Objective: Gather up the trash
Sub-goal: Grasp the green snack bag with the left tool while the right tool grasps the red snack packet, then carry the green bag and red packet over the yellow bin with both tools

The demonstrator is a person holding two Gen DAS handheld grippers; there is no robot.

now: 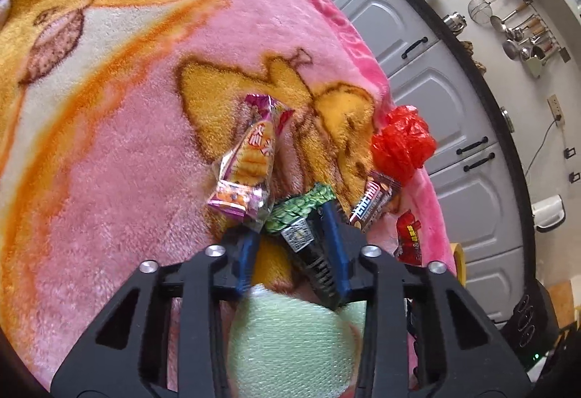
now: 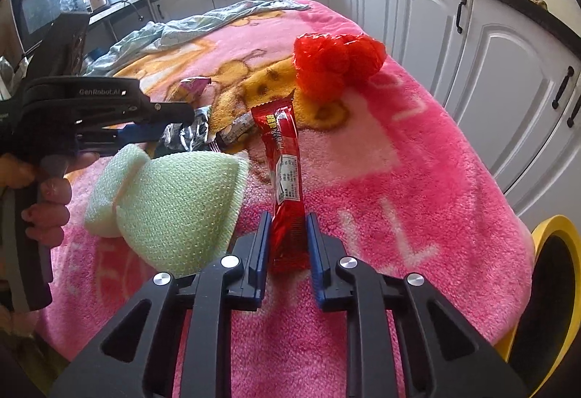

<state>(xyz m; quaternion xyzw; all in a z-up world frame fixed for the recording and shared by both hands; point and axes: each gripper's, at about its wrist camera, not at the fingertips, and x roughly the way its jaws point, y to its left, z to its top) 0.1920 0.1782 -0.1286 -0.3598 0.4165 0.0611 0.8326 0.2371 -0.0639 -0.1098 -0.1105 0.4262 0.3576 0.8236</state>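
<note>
Left wrist view: the left gripper [image 1: 290, 216] reaches over a pink fleece blanket [image 1: 127, 162]. Its blue fingers [image 1: 336, 238] are spread, with a green-and-black wrapper [image 1: 301, 227] lying between them against the right-hand finger; whether it is pinched cannot be told. A purple-and-orange snack packet [image 1: 250, 162] lies just past the left fingertip, a brown candy-bar wrapper [image 1: 374, 203] just right, and a crumpled red plastic bag [image 1: 403, 142] beyond, near the blanket's edge. A pale green foam net [image 1: 294, 340] is partly hidden under the gripper body.

Right wrist view: the right gripper [image 2: 288, 234] is clamped on the lower end of a red snack wrapper [image 2: 285, 162], which stands upright. A hand [image 2: 43, 194] grips the left gripper's handle at the left edge. A yellow-rimmed bin [image 2: 555, 227] is cut off at right; its contents are not visible.
</note>
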